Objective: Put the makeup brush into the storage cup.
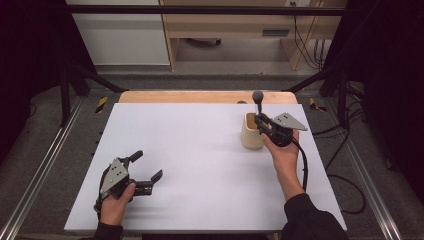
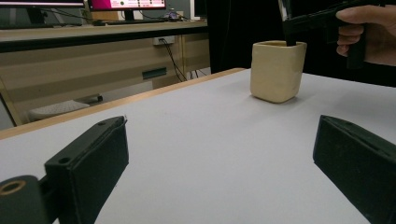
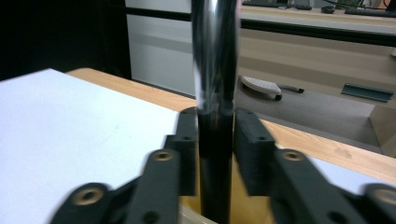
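Cream-coloured cup sits directly under the right gripper; a chrome-and-black handle stands between the jaws, lower end inside the cup — pads beside it, slight gaps visible, grip apparently loosened. Left gripper rests wide open, well apart, holding nothing. Risk: pulling away crooked could snag the handle and tip the cup. No legible writing.

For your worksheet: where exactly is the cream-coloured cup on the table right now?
In the high view the cream cup stands upright on the white table, far right, near the wooden back edge, right beside the right gripper, whose jaws flank a dark-handled tool standing in it.
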{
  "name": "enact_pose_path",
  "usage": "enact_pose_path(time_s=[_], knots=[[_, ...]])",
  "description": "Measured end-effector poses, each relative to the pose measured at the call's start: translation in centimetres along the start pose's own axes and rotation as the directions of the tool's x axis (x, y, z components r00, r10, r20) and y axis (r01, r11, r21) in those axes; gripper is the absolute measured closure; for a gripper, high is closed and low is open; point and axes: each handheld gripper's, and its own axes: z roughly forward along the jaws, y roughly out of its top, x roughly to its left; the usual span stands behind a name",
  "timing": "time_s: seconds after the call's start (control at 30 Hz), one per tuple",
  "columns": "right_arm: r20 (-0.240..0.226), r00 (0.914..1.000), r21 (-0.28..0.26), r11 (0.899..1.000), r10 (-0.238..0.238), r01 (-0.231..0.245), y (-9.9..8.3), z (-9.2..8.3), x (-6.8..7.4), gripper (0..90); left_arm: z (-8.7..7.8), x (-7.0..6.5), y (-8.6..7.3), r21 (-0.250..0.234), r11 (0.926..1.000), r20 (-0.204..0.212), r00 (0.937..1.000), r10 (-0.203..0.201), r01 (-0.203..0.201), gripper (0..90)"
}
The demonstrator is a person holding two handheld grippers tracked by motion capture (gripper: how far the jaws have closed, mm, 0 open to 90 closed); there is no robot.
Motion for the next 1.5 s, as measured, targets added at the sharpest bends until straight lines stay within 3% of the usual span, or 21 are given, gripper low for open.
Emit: enact_pose_path(time_s=[0.1, 0.2, 0.4, 0.77, 0.9, 1.03, 1.5], knots=[[-0.010, 0.9994, -0.002, 0.999, 0.033, -0.033, 0.4, -0.4, 0.0, 47.8, 0.0, 0.0, 0.0, 0.002, 1.0000, 0.000, 1.0000, 0.003, -0.003, 3.1], [-0.001, 0.9997, -0.009, 1.000, 0.025, -0.025, 0.7, -0.9, 0.1, 35.9, 0.0, 0.0, 0.0, 0.000, 1.0000, 0.000, 1.0000, 0.002, -0.002, 3.1], [0.010, 0.9999, 0.000, 1.000, -0.013, 0.013, 1.1, -1.3, 0.6, 22.4, -0.1, 0.1, 0.0, 0.002, 1.0000, -0.002, 1.0000, 0.005, -0.005, 3.1], [-0.005, 0.9991, 0.021, 0.999, -0.041, 0.041, 1.2, -1.2, 1.5, 10.5, -0.1, 0.1, 0.0, 0.002, 1.0000, -0.003, 1.0000, 0.003, -0.003, 3.1], [-0.008, 0.9995, 0.037, 0.999, -0.030, 0.030, 1.2, -1.1, 1.5, 5.2, -0.1, 0.1, 0.0, 0.002, 1.0000, -0.004, 1.0000, 0.000, 0.000, 3.1], [-0.011, 0.9996, 0.061, 0.998, -0.024, 0.025, 1.2, -1.1, 1.7, 5.0, -0.1, 0.2, -0.1, 0.004, 1.0000, -0.004, 1.0000, 0.001, -0.001, 3.1], [-0.038, 0.9986, 0.055, 0.998, -0.037, 0.039, 1.7, -2.4, 3.0, 3.3, 0.0, 0.2, -0.1, 0.009, 1.0000, -0.005, 1.0000, 0.003, -0.003, 2.5]])
